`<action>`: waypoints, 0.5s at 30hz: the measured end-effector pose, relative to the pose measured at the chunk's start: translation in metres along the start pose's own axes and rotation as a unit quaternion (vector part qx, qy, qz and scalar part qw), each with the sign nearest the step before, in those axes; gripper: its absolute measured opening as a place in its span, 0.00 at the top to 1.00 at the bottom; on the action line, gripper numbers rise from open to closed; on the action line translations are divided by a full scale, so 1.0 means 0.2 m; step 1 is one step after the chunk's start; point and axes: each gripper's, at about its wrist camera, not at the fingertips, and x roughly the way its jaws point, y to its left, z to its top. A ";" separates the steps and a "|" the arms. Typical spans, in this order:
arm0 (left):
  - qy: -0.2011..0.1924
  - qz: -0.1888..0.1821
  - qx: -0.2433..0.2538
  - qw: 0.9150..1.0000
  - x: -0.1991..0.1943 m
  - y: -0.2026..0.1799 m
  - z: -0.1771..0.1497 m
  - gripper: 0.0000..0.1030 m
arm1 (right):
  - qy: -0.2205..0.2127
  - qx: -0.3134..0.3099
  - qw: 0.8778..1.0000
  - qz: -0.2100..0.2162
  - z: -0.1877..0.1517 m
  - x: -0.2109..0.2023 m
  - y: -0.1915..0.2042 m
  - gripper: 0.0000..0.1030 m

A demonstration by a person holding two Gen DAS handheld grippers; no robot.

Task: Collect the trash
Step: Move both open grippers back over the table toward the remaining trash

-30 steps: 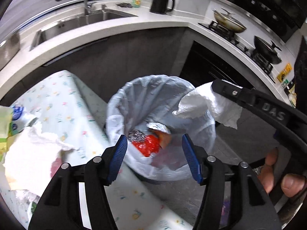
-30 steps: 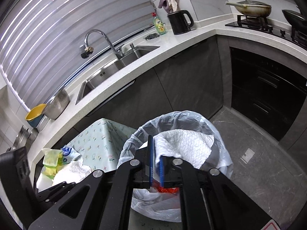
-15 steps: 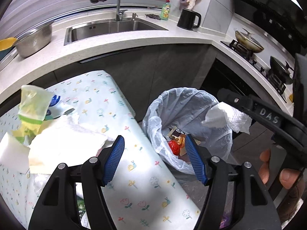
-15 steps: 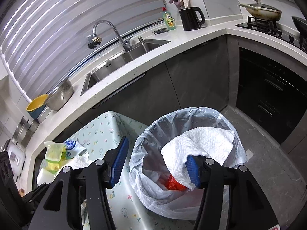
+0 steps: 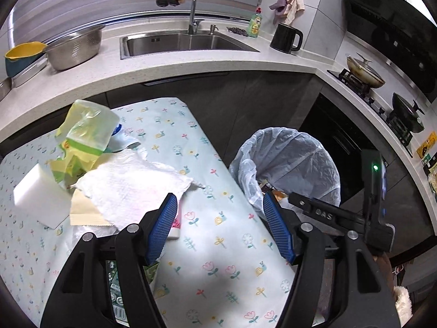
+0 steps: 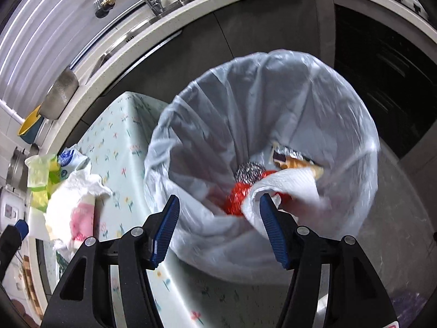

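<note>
Right wrist view: the right tongs (image 6: 218,227) hang over the bin (image 6: 355,125) lined with a pale bag, jaws just opened and standing apart with nothing pinched; a white paper towel (image 6: 286,186) lies loose inside, its edge against the right pad, on top of red wrapper (image 6: 236,199) and foil (image 6: 247,173). In the left wrist view the left tongs (image 5: 220,224) gape empty above the flowered counter (image 5: 218,246), left of the bin (image 5: 286,158). More trash sits on the counter to the left: another paper towel (image 5: 131,188), a yellow-green bag (image 5: 84,134) and a white block (image 5: 41,199).
</note>
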 end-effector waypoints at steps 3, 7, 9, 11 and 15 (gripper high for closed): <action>0.002 -0.002 -0.009 1.000 -0.03 0.03 -0.03 0.40 | -0.003 0.001 1.000 -0.004 -0.07 -0.07 -0.03 0.43; 0.001 0.001 -0.015 1.000 -0.07 0.06 -0.08 0.40 | -0.022 -0.006 1.000 -0.004 -0.12 -0.18 -0.02 0.43; 0.001 0.004 -0.019 1.000 -0.10 0.08 -0.11 0.40 | -0.037 -0.011 0.999 0.004 -0.13 -0.26 0.01 0.43; 0.003 0.009 -0.026 1.000 -0.12 0.11 -0.13 0.40 | -0.050 -0.015 0.999 0.015 -0.13 -0.33 0.04 0.43; 0.004 0.024 -0.049 0.998 -0.17 0.21 -0.19 0.39 | -0.073 -0.039 0.996 0.034 -0.14 -0.44 0.17 0.43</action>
